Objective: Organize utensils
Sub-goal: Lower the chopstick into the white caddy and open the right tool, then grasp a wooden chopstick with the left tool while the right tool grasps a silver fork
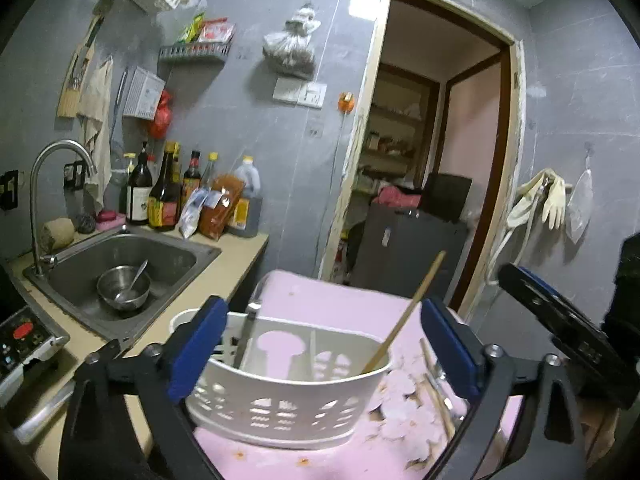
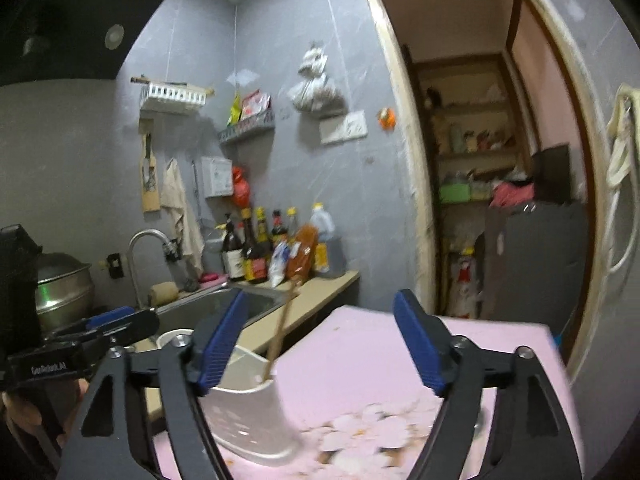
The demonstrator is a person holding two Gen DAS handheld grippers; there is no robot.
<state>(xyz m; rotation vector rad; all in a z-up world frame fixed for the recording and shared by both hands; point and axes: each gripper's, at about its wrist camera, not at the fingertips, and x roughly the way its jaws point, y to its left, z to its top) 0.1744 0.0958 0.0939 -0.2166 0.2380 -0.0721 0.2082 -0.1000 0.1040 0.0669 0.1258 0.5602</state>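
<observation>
A white slotted utensil caddy (image 1: 288, 388) stands on a pink cloth-covered surface (image 1: 320, 296). A wooden chopstick (image 1: 404, 312) leans in its right part and a dark metal utensil handle (image 1: 244, 336) stands at its left. My left gripper (image 1: 324, 348) is open, its blue pads on either side of the caddy, not touching it. More chopsticks (image 1: 436, 384) lie on the cloth right of the caddy. My right gripper (image 2: 320, 348) is open and empty above the cloth, right of the caddy (image 2: 256, 412) with its chopstick (image 2: 280, 336). The left gripper also shows in the right wrist view (image 2: 108, 324).
A steel sink (image 1: 120, 272) with a bowl and spoon (image 1: 124, 288) lies to the left, with a faucet (image 1: 48, 200) and sauce bottles (image 1: 164, 196) behind. A stove panel (image 1: 24, 340) sits at far left. An open doorway (image 1: 432, 160) is ahead. A steel pot (image 2: 64, 288) stands at the left.
</observation>
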